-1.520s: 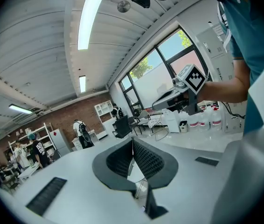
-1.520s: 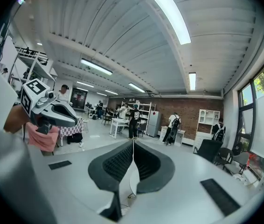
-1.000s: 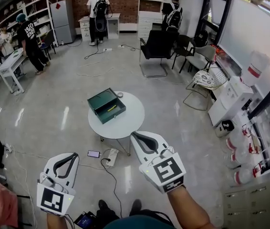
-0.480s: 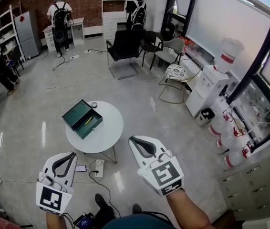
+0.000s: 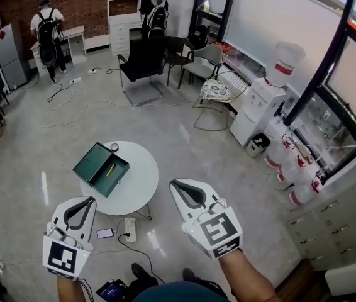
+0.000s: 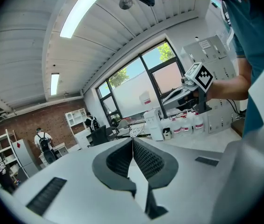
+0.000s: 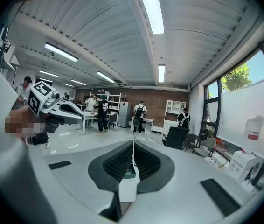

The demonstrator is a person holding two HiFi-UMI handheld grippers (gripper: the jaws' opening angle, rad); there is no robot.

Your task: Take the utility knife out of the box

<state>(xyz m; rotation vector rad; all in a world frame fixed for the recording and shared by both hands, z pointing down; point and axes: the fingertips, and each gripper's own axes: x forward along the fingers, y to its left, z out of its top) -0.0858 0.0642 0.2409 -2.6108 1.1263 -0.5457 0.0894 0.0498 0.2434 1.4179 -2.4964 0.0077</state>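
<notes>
A dark green metal box point(image 5: 93, 166) stands open on a round white table point(image 5: 137, 180), on the table's far left part. The yellow utility knife point(image 5: 110, 168) lies inside the box, on its floor, touching neither gripper. A small round silver object point(image 5: 114, 146) sits on the table just beside the box's far corner.

The left gripper point(image 5: 89, 200) is held in the air on the near side of the table, with the box and knife just beyond its tip and slightly to the right. Its own view shows the jaws clenched together with nothing between them. The right gripper point(image 5: 175, 184) hangs near the table's right edge, so the knife lies to its left and a little farther off. Its jaws are also pressed together on nothing.
</notes>
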